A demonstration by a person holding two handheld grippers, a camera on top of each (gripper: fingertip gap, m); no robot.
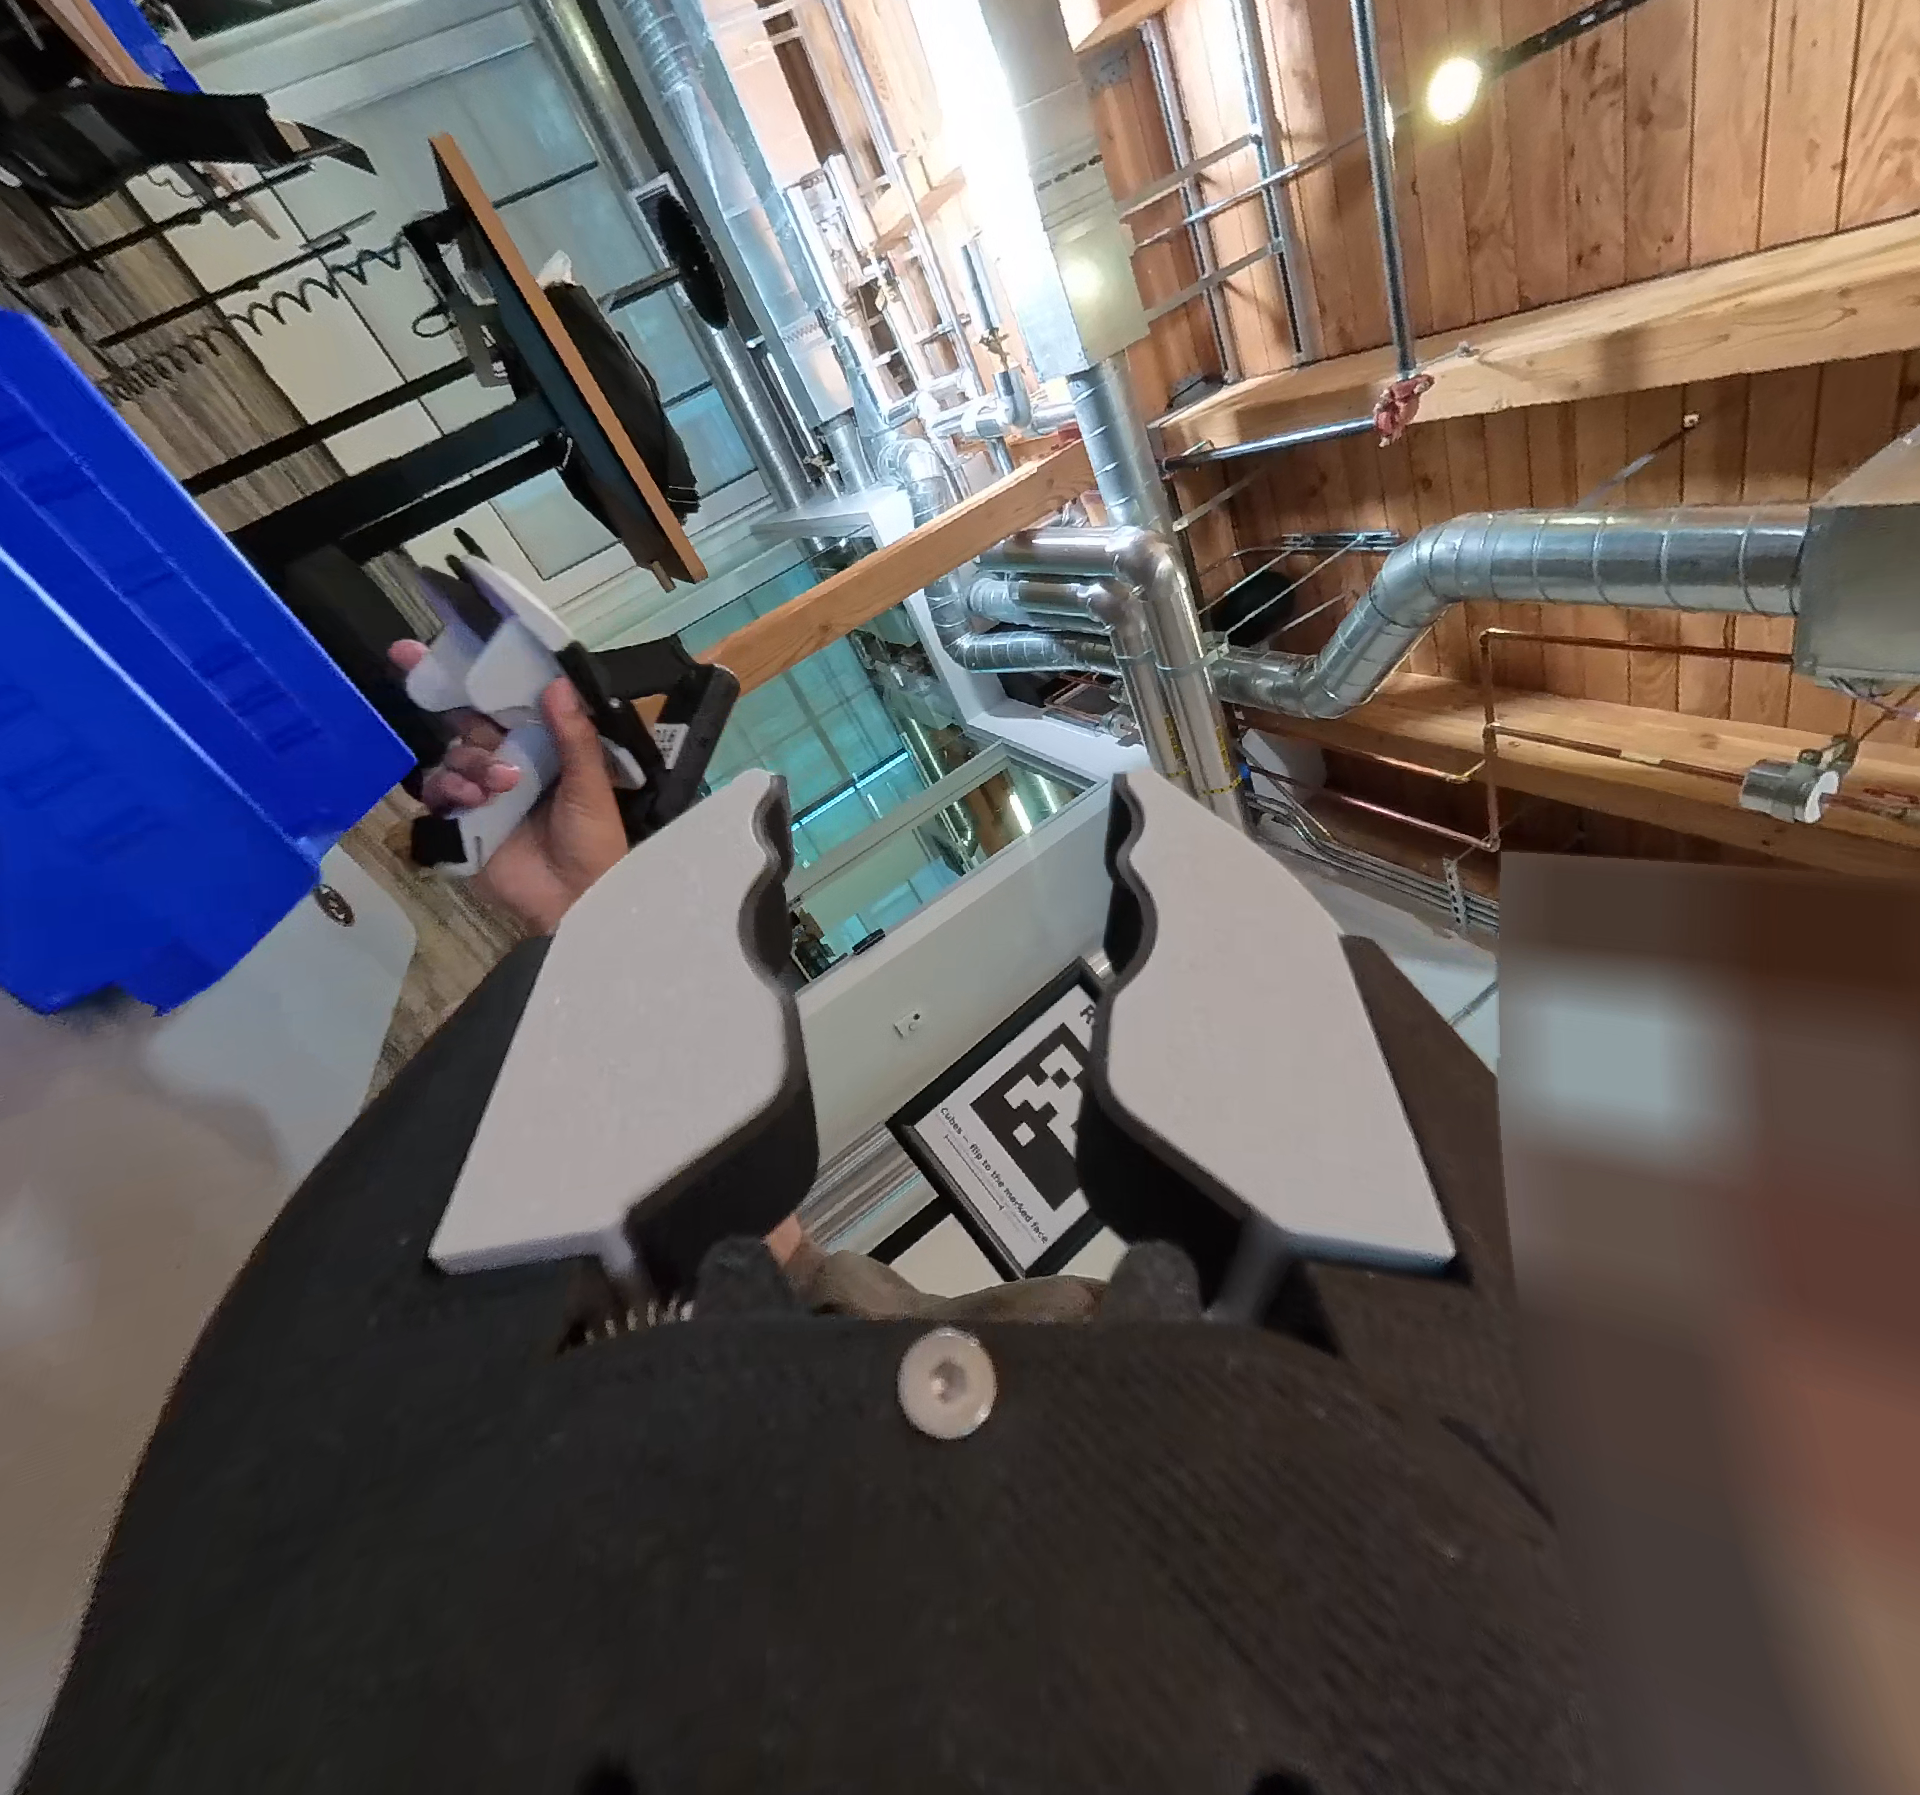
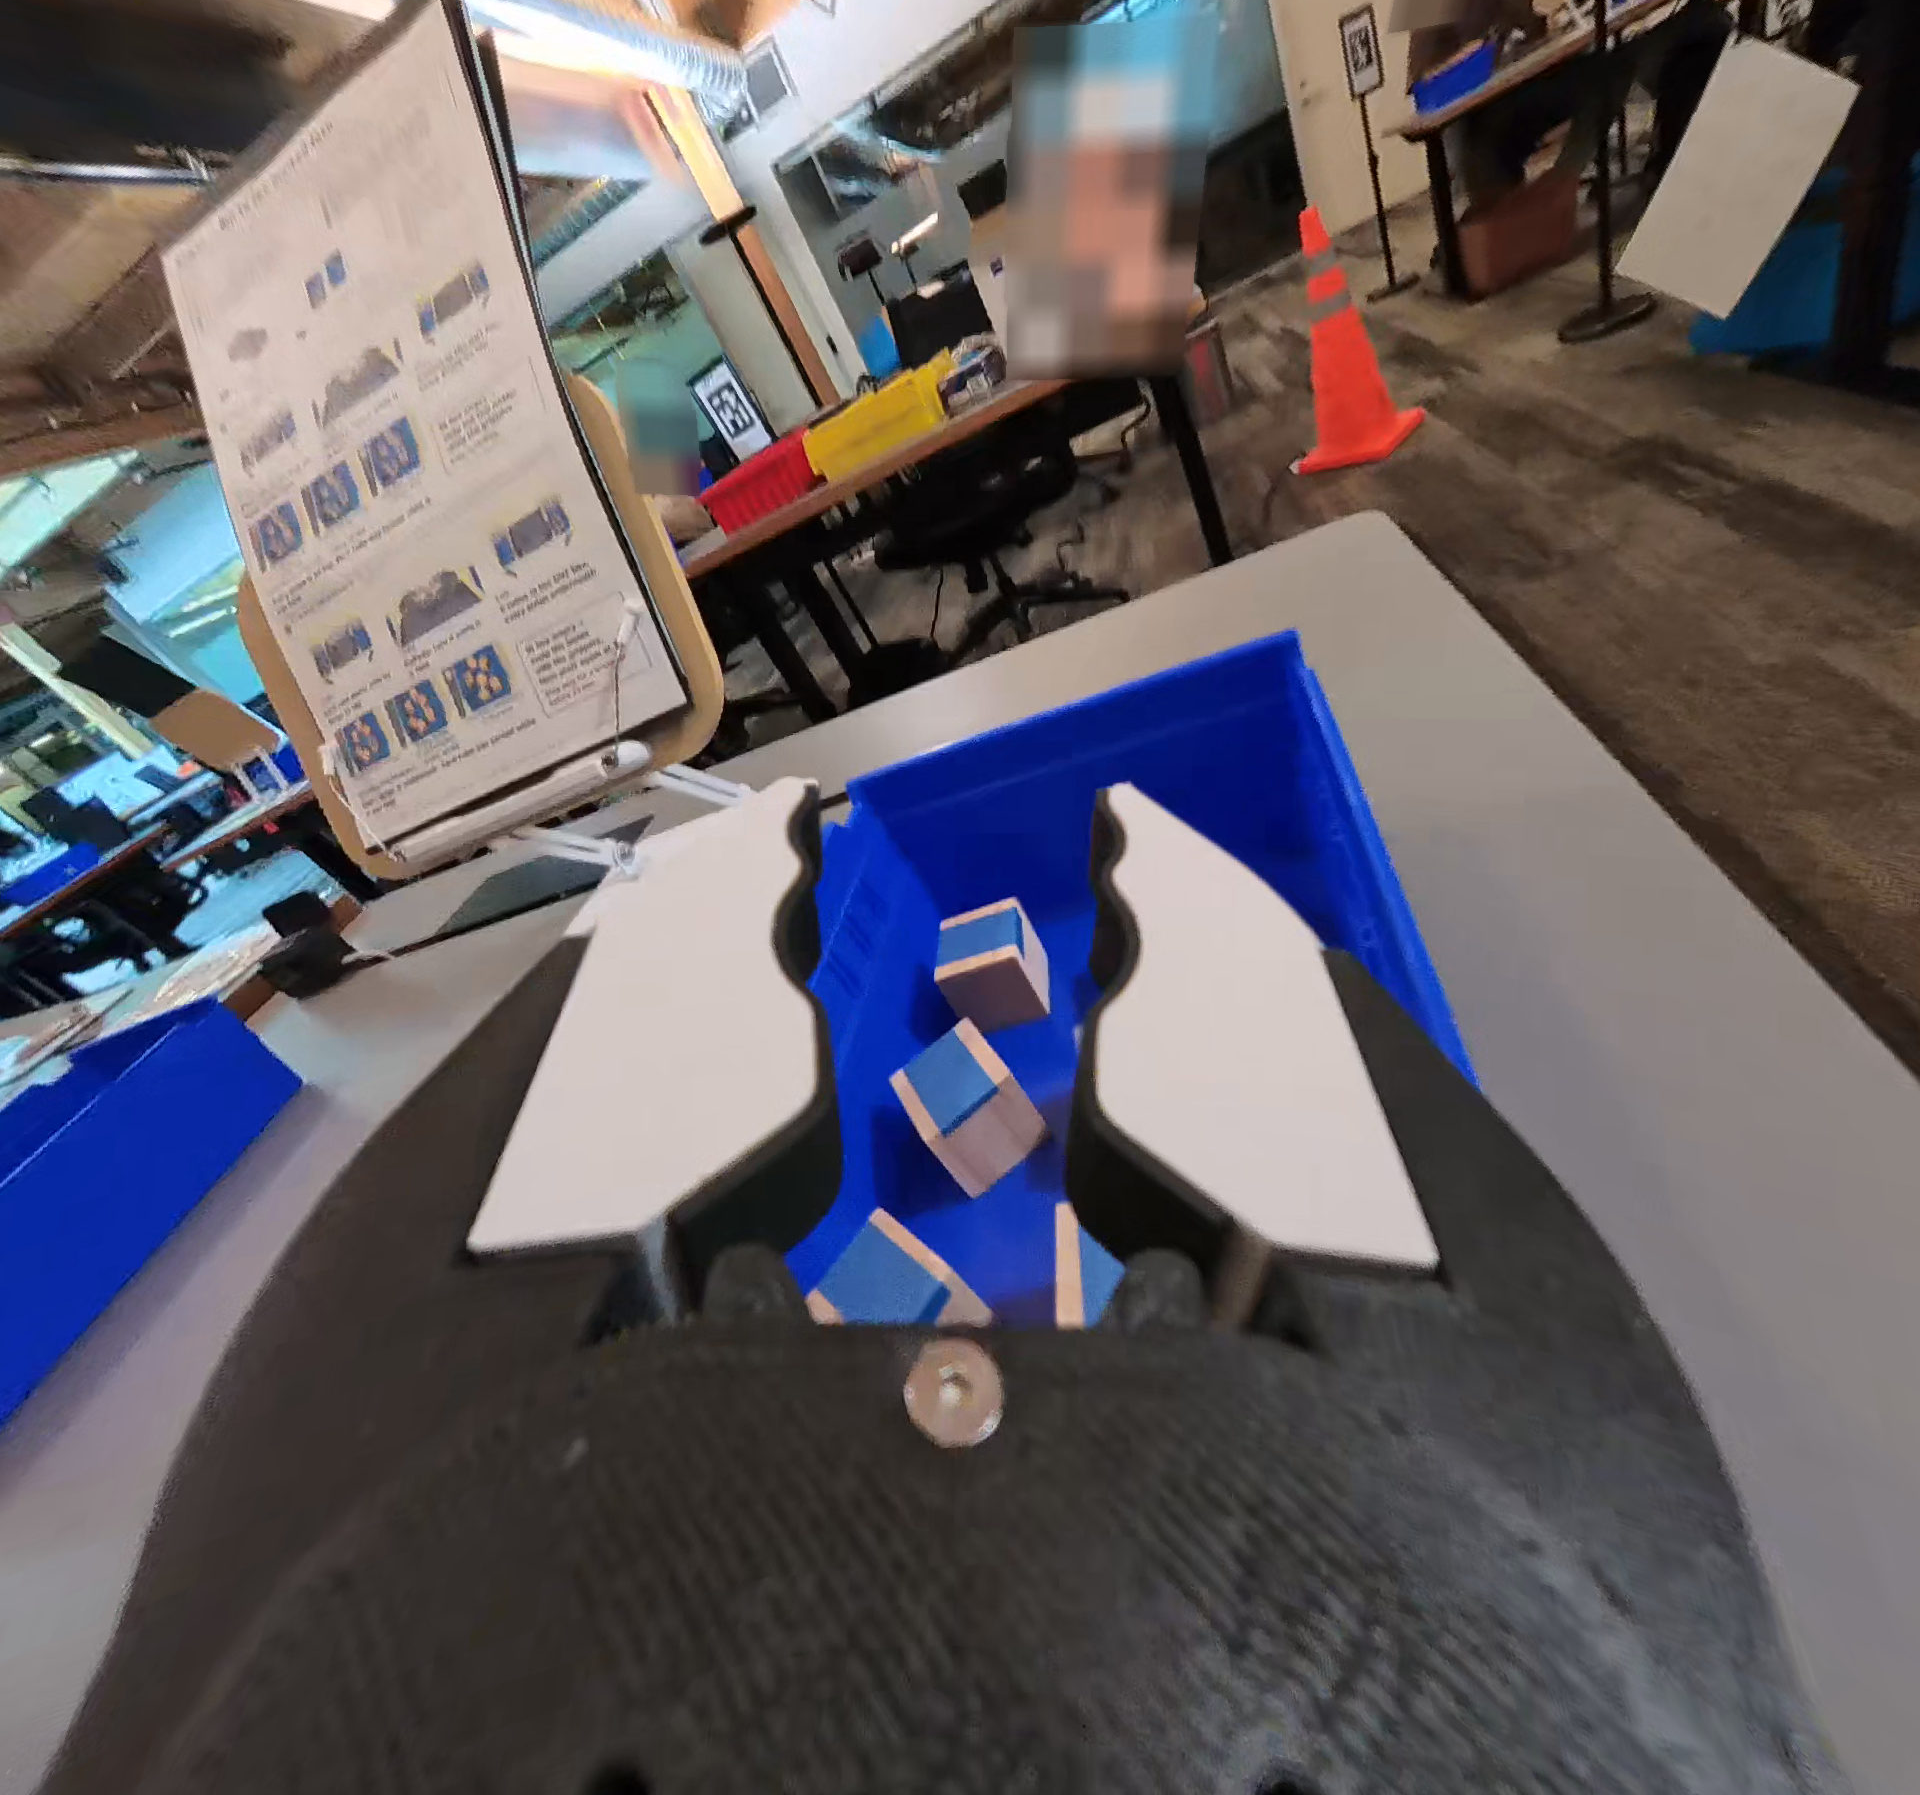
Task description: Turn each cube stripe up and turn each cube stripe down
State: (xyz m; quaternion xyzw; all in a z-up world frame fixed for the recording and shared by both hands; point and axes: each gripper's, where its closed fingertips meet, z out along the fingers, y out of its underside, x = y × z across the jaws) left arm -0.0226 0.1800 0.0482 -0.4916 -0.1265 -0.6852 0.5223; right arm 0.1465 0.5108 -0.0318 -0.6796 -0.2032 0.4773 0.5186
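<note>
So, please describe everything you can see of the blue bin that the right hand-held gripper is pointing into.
The blue bin looks like rigid plastic, bright blue, with ribbed upright walls and an open top. It sits on a grey table. Inside lie at least four wooden cubes with blue faces, tilted at different angles; the nearest two are partly hidden. The right hand-held gripper hangs above the bin, open and empty, touching nothing. The bin's near wall is hidden behind the gripper body.
</note>
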